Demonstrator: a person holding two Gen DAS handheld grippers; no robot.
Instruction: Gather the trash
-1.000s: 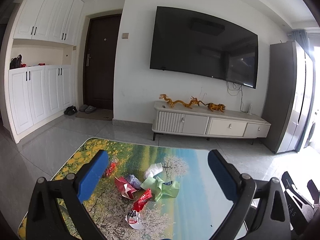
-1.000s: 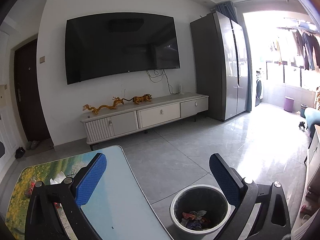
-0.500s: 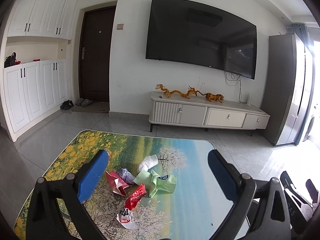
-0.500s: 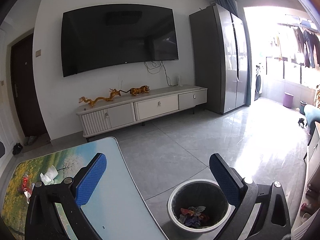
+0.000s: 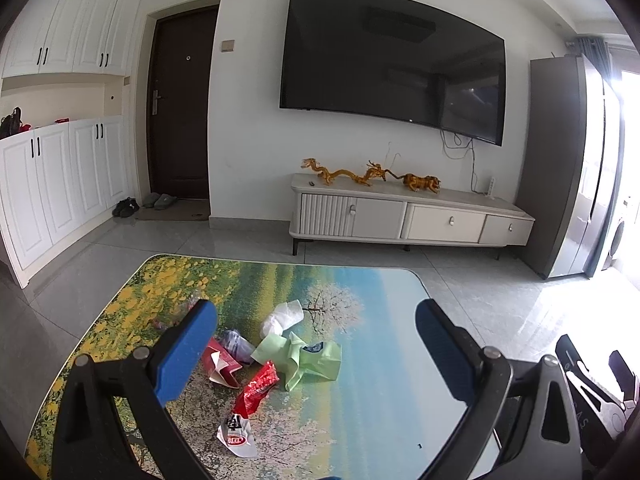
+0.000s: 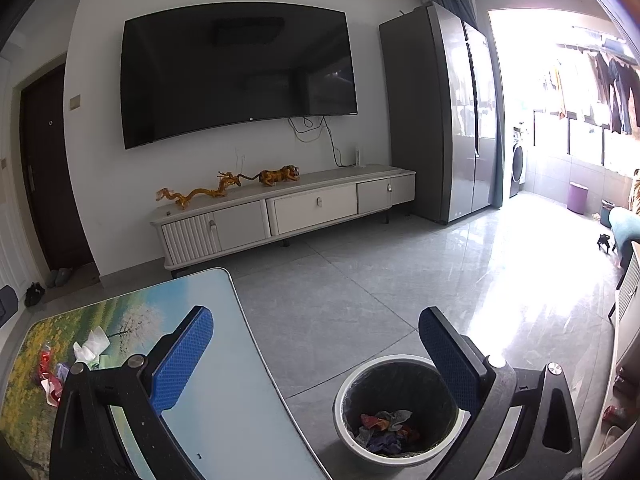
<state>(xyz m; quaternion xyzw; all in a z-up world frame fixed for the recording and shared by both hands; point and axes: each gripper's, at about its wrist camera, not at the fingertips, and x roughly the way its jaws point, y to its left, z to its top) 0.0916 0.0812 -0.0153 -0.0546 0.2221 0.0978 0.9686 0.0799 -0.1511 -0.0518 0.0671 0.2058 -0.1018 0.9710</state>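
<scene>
Several pieces of trash lie on the landscape-printed table: a green wrapper, a red snack packet, a red and white carton piece, a white tissue and a white torn wrapper. My left gripper hovers open above this pile, holding nothing. My right gripper is open and empty too, over the table's right edge. Beside it on the floor stands a round bin with crumpled trash inside. The tissue shows at the far left of the right wrist view.
A white TV cabinet with golden figurines stands under a wall-mounted TV. A grey fridge is at the right, white cupboards and a dark door at the left. Tiled floor surrounds the table.
Both views have tilted and dropped slightly toward the table. The trash pile sits a little more centred between my left fingers; the bin shows more fully in the right view. Both grippers stay open.
</scene>
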